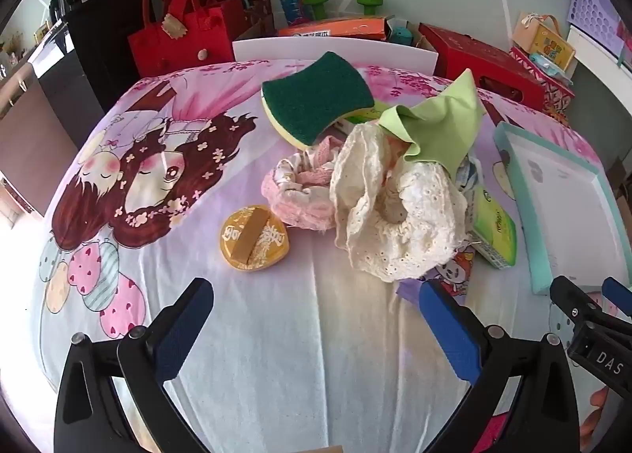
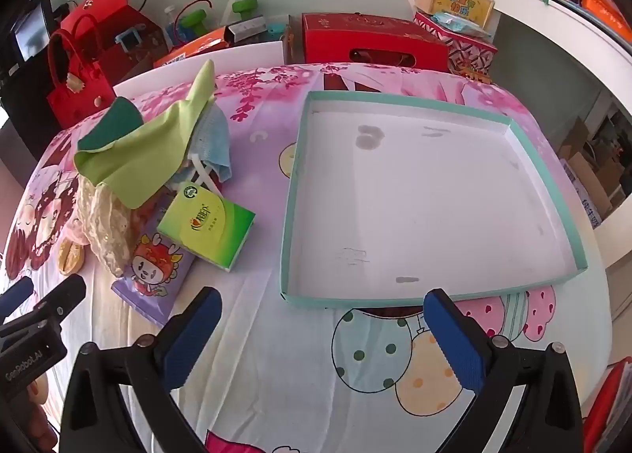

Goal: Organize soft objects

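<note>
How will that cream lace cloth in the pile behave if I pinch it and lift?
The cream lace cloth lies crumpled and ruffled, so it will probably droop limply. It looks light. The green cloth drapes over it and may drag along.

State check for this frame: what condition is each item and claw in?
Left claw: open, holding nothing.
Right claw: open, holding nothing.
Tray: nothing in it.
Sponge: tilted, green side up.
Green cloth: crumpled on the pile.
Lace cloth: bunched.
Tissue pack: lying beside the pile.
</note>
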Tool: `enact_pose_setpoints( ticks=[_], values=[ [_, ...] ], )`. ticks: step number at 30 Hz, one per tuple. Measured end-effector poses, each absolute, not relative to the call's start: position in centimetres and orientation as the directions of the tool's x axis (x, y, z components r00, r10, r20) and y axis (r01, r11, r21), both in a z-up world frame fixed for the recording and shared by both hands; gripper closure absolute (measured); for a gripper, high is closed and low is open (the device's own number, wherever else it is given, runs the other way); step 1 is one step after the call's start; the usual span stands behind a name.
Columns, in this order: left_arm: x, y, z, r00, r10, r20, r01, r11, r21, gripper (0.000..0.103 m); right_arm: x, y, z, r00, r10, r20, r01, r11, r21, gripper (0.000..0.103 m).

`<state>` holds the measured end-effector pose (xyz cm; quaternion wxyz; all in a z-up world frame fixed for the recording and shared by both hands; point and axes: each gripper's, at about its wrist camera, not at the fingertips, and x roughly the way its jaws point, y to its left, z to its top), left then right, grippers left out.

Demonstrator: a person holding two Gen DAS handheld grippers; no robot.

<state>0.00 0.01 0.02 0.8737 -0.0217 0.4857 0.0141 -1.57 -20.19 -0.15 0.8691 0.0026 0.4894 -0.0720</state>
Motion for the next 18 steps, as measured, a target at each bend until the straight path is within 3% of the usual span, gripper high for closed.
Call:
enact_pose_setpoints(
  ticks=[12,14,18],
  values=[
    [0.6,3.9,-0.2,0.513,-0.067,-0.856,-0.009,0.997,-0.083,0.000,-1.5,-20.3,-0.3,0.506,-0.121,-0.854,0.130,0.989,-0.063,0.000],
    [0.2,0.1,-0.6,0.505,0.031,-0.862,-0.069,0.998,-0.005,0.000,-1.6,-20.3,-0.2,0.507,-0.120,-0.854,0.131,0.990,-0.062,0.000],
    [0.3,0.0,-0.7,0.500,0.037,-0.865,-0.068,0.998,0.003,0.000,-1.5,-20.4,-0.3,0.505,-0.121,-0.855,0.131,0.989,-0.062,0.000]
  ],
)
